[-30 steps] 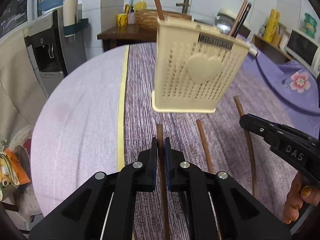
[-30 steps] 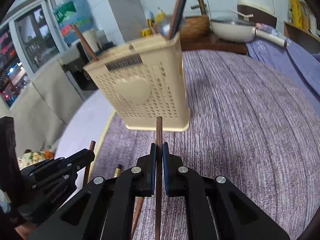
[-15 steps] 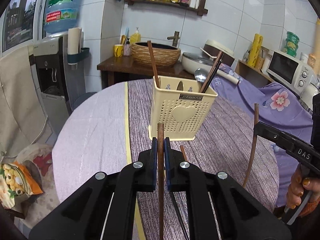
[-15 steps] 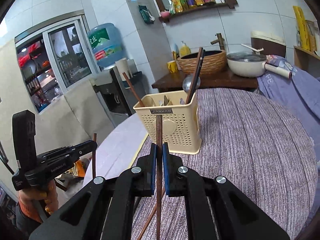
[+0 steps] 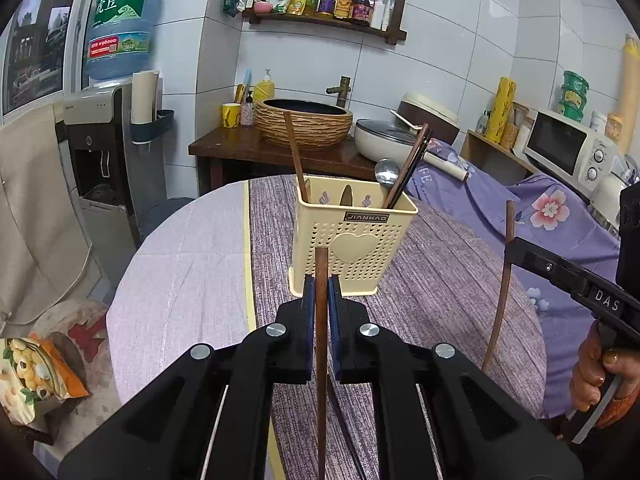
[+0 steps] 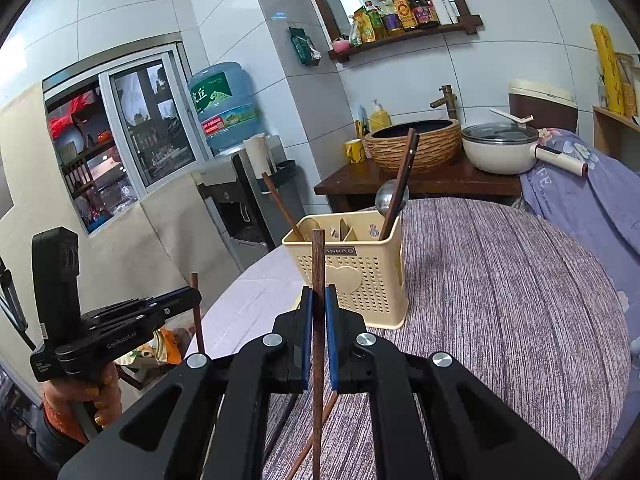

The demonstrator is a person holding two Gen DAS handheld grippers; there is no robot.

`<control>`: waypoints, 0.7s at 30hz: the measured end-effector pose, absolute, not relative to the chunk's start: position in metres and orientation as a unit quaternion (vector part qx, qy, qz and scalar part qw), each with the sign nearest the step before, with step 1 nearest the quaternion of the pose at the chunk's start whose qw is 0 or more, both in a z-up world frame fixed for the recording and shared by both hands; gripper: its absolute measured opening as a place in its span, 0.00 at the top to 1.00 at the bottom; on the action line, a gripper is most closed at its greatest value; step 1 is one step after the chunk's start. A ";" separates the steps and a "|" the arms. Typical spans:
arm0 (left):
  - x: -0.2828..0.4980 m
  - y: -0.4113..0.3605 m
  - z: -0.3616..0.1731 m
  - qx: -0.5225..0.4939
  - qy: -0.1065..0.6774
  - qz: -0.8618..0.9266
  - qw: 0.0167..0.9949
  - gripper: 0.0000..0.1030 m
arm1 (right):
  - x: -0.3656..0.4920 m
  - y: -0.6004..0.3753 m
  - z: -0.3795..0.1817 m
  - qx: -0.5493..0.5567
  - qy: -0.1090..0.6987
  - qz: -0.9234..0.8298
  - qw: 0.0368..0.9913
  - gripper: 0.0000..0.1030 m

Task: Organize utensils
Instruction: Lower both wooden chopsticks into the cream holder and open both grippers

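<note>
A cream perforated utensil holder stands on the round table; it holds a brown chopstick at its left, dark chopsticks and a steel spoon at its right. My left gripper is shut on a brown chopstick, held upright well above the table, short of the holder. My right gripper is shut on another brown chopstick, also raised; it shows at the right of the left wrist view. Loose chopsticks lie on the cloth below the right gripper.
A purple striped cloth covers the table's right part; a lilac cloth covers the left. Behind stand a water dispenser, a wooden counter with a woven basin, a white pot and a microwave.
Both grippers have lifted up and drawn back from the holder, each carrying its chopstick off the table. The holder now looks smaller and farther away.
</note>
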State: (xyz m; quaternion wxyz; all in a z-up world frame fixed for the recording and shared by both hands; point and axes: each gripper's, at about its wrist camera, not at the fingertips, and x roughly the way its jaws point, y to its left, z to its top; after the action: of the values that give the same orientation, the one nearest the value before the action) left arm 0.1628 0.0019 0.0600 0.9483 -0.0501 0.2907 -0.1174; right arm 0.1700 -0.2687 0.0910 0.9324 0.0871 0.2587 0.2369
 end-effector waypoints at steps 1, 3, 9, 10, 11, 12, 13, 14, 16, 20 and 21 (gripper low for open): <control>0.164 0.003 0.063 -0.051 0.289 -0.118 0.949 0.93 | 0.170 -0.269 0.093 0.085 0.255 0.237 0.934 0.94; 0.166 0.003 0.071 -0.053 0.281 -0.116 0.951 0.93 | 0.172 -0.266 0.100 0.079 0.243 0.236 0.938 0.94; 0.184 -0.003 0.107 -0.057 0.255 -0.119 0.958 0.93 | 0.186 -0.256 0.134 0.066 0.177 0.212 0.959 0.94; 0.190 -0.004 0.115 -0.061 0.252 -0.121 0.958 0.93 | 0.191 -0.254 0.140 0.065 0.167 0.206 0.962 0.94; 0.197 -0.004 0.123 -0.067 0.248 -0.122 0.959 0.93 | 0.197 -0.253 0.148 0.066 0.155 0.199 0.965 0.94; 0.203 -0.004 0.132 -0.072 0.244 -0.121 0.960 0.93 | 0.203 -0.252 0.156 0.069 0.146 0.191 0.968 0.94; 0.211 -0.004 0.141 -0.079 0.239 -0.122 0.960 0.93 | 0.210 -0.252 0.162 0.072 0.140 0.185 0.970 0.94; 0.218 -0.004 0.152 -0.089 0.233 -0.126 0.960 0.93 | 0.218 -0.251 0.171 0.075 0.132 0.177 0.973 0.94; 0.229 -0.006 0.174 -0.102 0.221 -0.133 0.961 0.93 | 0.234 -0.249 0.186 0.081 0.121 0.164 0.976 0.94; 0.245 -0.010 0.221 -0.106 0.185 -0.129 0.968 0.93 | 0.258 -0.240 0.217 0.066 0.092 0.133 0.985 0.94; 0.250 -0.011 0.232 -0.111 0.179 -0.129 0.969 0.93 | 0.263 -0.237 0.224 0.062 0.083 0.124 0.987 0.94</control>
State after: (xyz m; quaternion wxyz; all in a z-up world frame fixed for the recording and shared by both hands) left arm 0.2501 -0.0108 0.2316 0.9690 -0.1108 0.1792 -0.1290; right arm 0.2633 -0.2373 0.2238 0.9869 0.0616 0.0833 0.1238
